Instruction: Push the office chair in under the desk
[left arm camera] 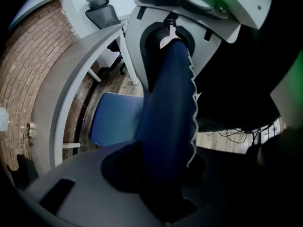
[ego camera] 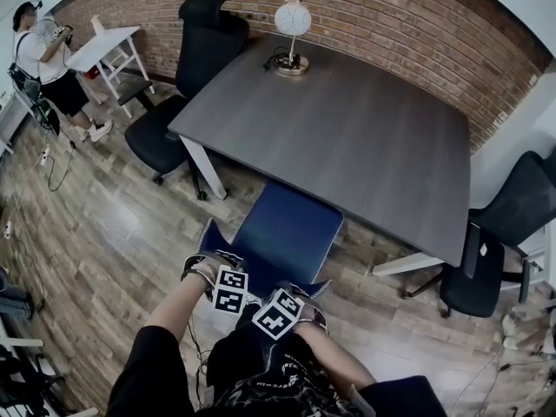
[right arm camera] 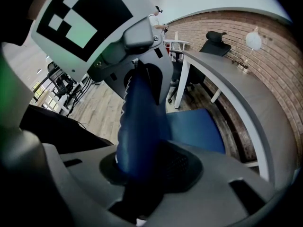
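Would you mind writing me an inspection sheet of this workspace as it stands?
Surface: dark desk, bare except a lamp at its far edge.
Job's things: blue chair, seat front at the desk's edge, mostly outside it.
Clutter: nothing seen.
Grippers: left gripper and right gripper both closed on the chair's backrest.
Cables: floor cable lying loose; lamp cord on the desk.
Surroundings: brick wall, far black chair, near black chair, person by a white table.

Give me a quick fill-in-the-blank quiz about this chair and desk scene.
The left gripper and right gripper both clamp the blue chair's ___.
A white globe ___ stands on the grey desk.
The wall behind the desk is made of ___.
Missing: backrest, lamp, brick.
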